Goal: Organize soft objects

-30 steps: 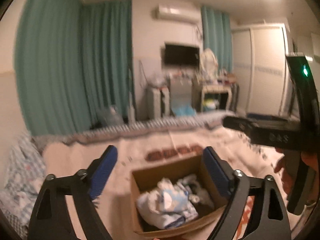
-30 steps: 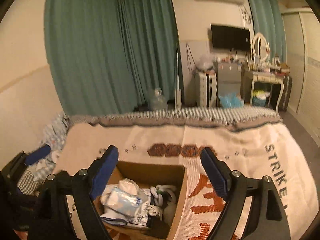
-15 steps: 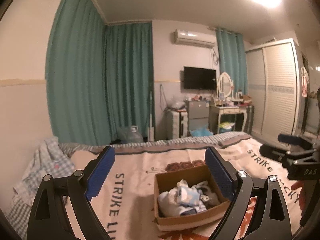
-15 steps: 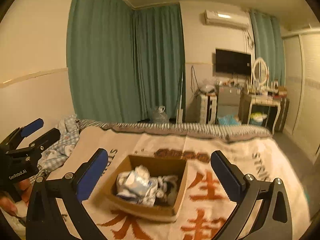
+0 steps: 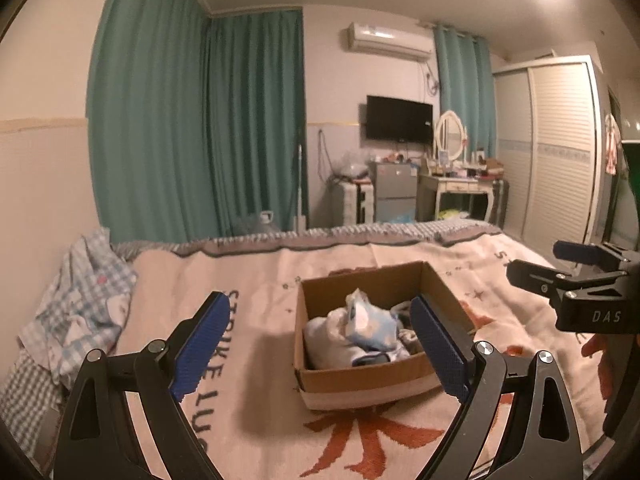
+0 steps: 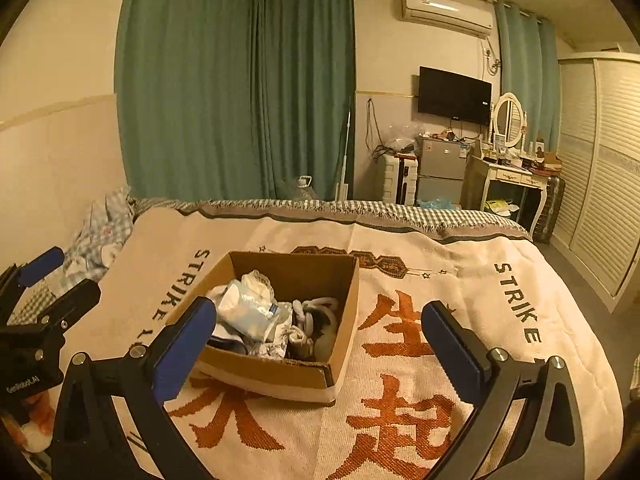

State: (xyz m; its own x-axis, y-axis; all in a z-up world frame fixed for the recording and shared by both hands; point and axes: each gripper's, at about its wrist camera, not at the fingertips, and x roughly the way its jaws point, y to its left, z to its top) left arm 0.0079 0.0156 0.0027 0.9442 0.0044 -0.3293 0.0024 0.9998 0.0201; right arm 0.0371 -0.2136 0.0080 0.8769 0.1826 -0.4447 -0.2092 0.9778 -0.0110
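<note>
Both grippers are held above the bed with nothing between their blue pads. Through the left wrist camera, the left gripper [image 5: 320, 346] is seen spread wide over a beige blanket [image 5: 256, 304] printed with dark lettering and orange characters; an open cardboard box [image 5: 360, 384] stands on that blanket, its right wall partly hidden behind the right-hand pad. Inside the box a heap of soft items [image 5: 360, 332] is piled, white and pale blue cloth for the most part. At the right edge the right gripper [image 5: 576, 264] is caught side-on. A crumpled checked cloth [image 5: 80, 304] is bunched at the bed's left side against the wall. Through the right wrist camera, the right gripper [image 6: 318, 342] is likewise shown wide apart, the cardboard box [image 6: 276, 376] lying below and toward its left pad. The soft items [image 6: 256, 312] fill the box's left part, with what may be a small plush toy [image 6: 316, 316] on the right, though the dim light leaves that unclear. The left gripper [image 6: 36, 280] is seen at the left edge, also parted.
</note>
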